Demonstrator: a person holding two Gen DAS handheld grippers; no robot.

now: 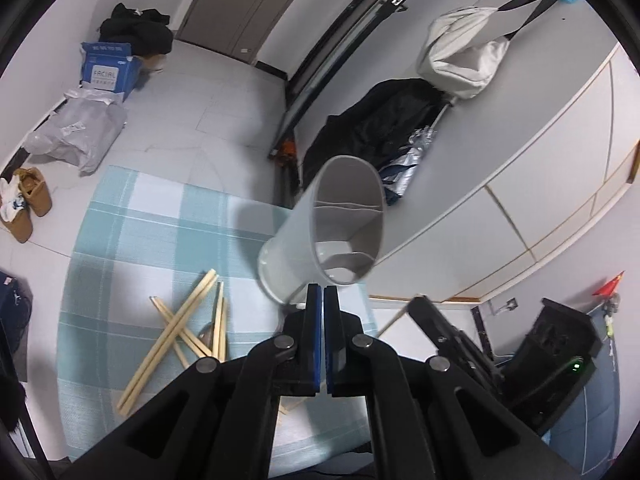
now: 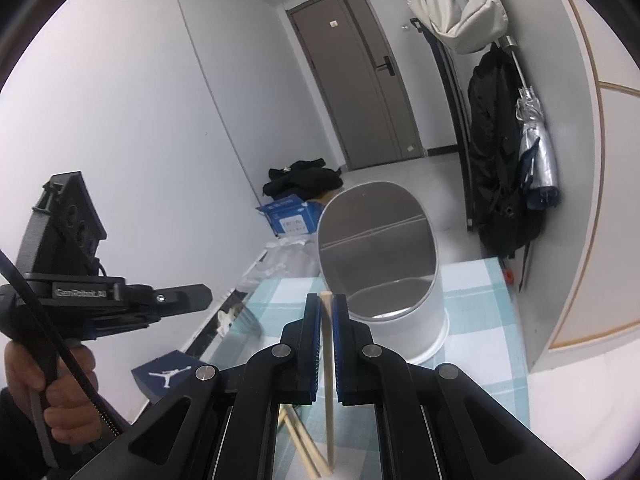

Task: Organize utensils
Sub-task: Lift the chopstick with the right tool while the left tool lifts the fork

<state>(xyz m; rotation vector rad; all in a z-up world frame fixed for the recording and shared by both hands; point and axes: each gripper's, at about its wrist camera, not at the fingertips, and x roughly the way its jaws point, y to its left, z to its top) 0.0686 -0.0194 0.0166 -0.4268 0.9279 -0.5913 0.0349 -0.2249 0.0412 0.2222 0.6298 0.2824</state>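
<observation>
**Chopstick held upright just short of holder mouth**

Right gripper (image 2: 326, 300) was clamped on one chopstick (image 2: 329, 380), long axis running along the fingers, its top end poking just past the fingertips. The holder (image 2: 400, 280) stood directly ahead of it, close, mouth tilted toward the camera; a divider was visible inside, so it had at least two compartments. The stick's tip lined up with the near rim at the holder's left side. Judgement: the next move is a short push forward and a tip of the stick into the opening; which compartment it would reach cannot be told.

Left gripper (image 1: 322, 294) had its pads pressed together, nothing visible between them, tips right at the holder's (image 1: 320, 236) near rim — whether they pinched the rim or only sat beside it cannot be told. The right was nearer for insertion; the left looked placed to steady.

Loose chopsticks (image 1: 180, 332) lay crossed in a pile on the cloth (image 1: 140, 220), left of the holder, well apart from the left tips. The cloth was blue-white plaid.

Room: tiled floor, grey door (image 2: 360, 72), a blue box (image 1: 108, 68), coats and a white bag (image 1: 460, 48) hanging on the wall.
</observation>
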